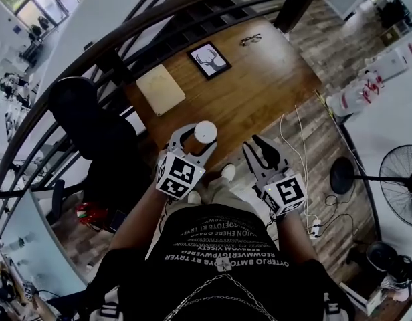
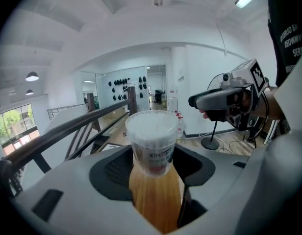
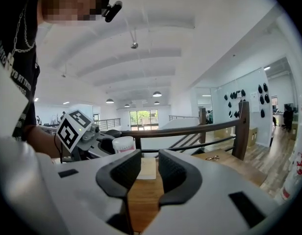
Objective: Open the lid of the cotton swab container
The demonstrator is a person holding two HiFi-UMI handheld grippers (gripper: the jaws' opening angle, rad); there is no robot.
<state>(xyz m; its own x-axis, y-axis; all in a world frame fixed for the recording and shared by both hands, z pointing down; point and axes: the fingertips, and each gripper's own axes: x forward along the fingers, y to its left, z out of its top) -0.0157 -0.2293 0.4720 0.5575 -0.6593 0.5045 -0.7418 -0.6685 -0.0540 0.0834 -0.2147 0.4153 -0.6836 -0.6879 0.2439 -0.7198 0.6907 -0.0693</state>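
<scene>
Cotton swab container [image 2: 150, 140] sits clamped between the left gripper's [image 2: 152, 164] fingers [image 2: 113, 171].

Clear glossy plastic cotton swab container [image 2: 151, 143], smooth brown wooden bench [image 1: 259, 92], matt grey plastic right gripper [image 3: 149, 169], black textured jaws

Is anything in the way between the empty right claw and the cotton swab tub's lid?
Nothing visible does. The left gripper holds the cotton swab container in the air, and the right gripper, jaws apart and empty, sits beside it with only open space between.
</scene>
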